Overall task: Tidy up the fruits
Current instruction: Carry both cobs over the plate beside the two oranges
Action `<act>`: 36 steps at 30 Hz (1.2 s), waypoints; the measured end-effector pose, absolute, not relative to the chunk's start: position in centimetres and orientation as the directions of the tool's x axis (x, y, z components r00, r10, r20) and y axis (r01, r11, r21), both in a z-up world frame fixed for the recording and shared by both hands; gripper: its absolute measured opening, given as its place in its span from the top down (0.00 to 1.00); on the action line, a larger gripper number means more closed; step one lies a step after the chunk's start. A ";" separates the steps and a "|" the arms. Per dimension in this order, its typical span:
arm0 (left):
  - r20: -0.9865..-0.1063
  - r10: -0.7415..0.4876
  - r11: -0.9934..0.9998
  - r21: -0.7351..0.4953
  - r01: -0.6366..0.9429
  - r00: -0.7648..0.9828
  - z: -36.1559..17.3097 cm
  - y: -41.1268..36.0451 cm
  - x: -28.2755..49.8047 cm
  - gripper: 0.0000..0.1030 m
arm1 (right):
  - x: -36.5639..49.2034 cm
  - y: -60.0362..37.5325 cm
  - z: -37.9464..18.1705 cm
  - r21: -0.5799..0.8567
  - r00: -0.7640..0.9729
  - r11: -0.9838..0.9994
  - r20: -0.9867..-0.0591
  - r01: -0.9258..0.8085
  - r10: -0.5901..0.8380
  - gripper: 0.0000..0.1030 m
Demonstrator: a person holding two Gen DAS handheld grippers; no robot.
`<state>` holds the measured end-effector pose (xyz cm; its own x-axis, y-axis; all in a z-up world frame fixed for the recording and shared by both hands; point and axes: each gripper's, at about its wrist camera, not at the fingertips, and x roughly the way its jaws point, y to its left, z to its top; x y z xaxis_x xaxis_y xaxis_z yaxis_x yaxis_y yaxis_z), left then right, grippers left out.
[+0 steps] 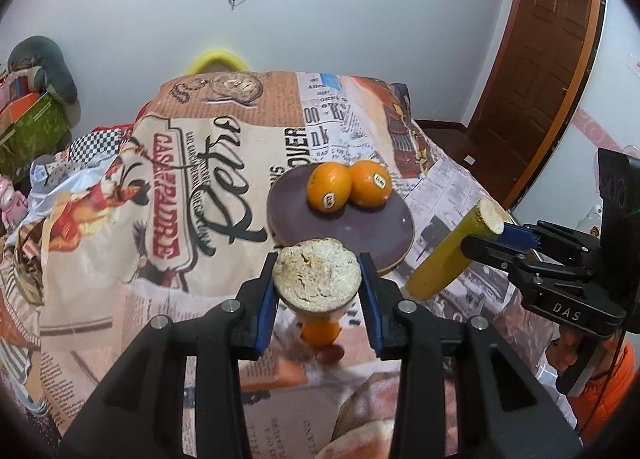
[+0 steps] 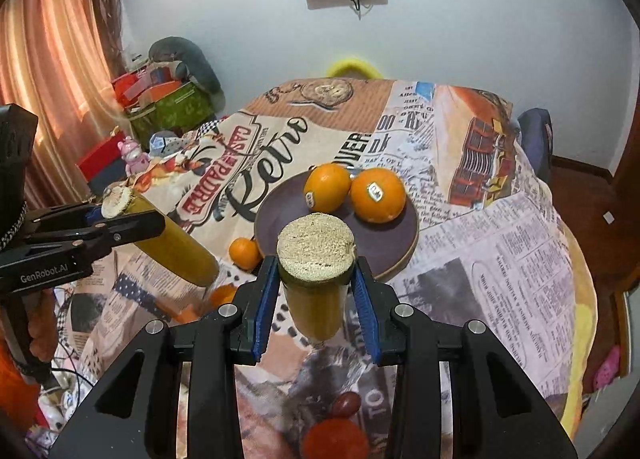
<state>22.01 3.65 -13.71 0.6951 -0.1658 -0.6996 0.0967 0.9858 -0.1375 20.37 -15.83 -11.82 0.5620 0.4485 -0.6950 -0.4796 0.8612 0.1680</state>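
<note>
Left gripper (image 1: pixel 318 279) is clamped on a yellow-green cut stalk (image 1: pixel 317 275), pale cut end facing up, held above the table. Right gripper (image 2: pixel 315 279) grips a second cut stalk (image 2: pixel 315 259) likewise. Beyond them, two stickered oranges (image 2: pixel 354 189) touch on a dark plate (image 2: pixel 280 219). A small orange (image 2: pixel 244 253) lies beside the plate on the printed cloth (image 2: pixel 500 239).

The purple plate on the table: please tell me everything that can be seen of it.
The purple plate is round, flat and dark purple with a smooth matte surface; its underside at the near edge looks pale, like wood. It lies level on the printed tablecloth, near the middle of the table. Two oranges with small stickers rest side by side on its far half; the near half is bare. Neither gripper touches it.
</note>
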 end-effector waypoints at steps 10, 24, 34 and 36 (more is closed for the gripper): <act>-0.700 -0.208 0.978 -0.167 0.127 0.683 -14.5 1.7 25.1 0.64 | 22.6 -16.8 -11.9 0.145 0.598 0.880 -0.682 -0.452 0.420 0.67; -0.724 -0.301 0.953 -0.241 0.181 0.620 -17.0 -0.8 29.6 0.64 | 25.9 -16.5 -13.2 0.086 0.605 0.885 -0.700 -0.457 0.380 0.67; -0.723 -0.308 0.947 -0.296 0.126 0.619 -17.8 0.9 31.4 0.63 | 27.8 -14.9 -14.5 0.111 0.576 0.868 -0.707 -0.484 0.411 0.67; -0.725 -0.295 0.949 -0.301 0.098 0.622 -18.3 1.5 31.8 0.63 | 28.0 -14.3 -14.7 0.104 0.571 0.864 -0.710 -0.493 0.412 0.67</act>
<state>31.84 1.55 -18.29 0.6221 -0.2945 -0.7255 0.0981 0.9486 -0.3010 27.97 -14.32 -14.69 0.5714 0.4118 -0.7099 -0.4929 0.8638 0.1043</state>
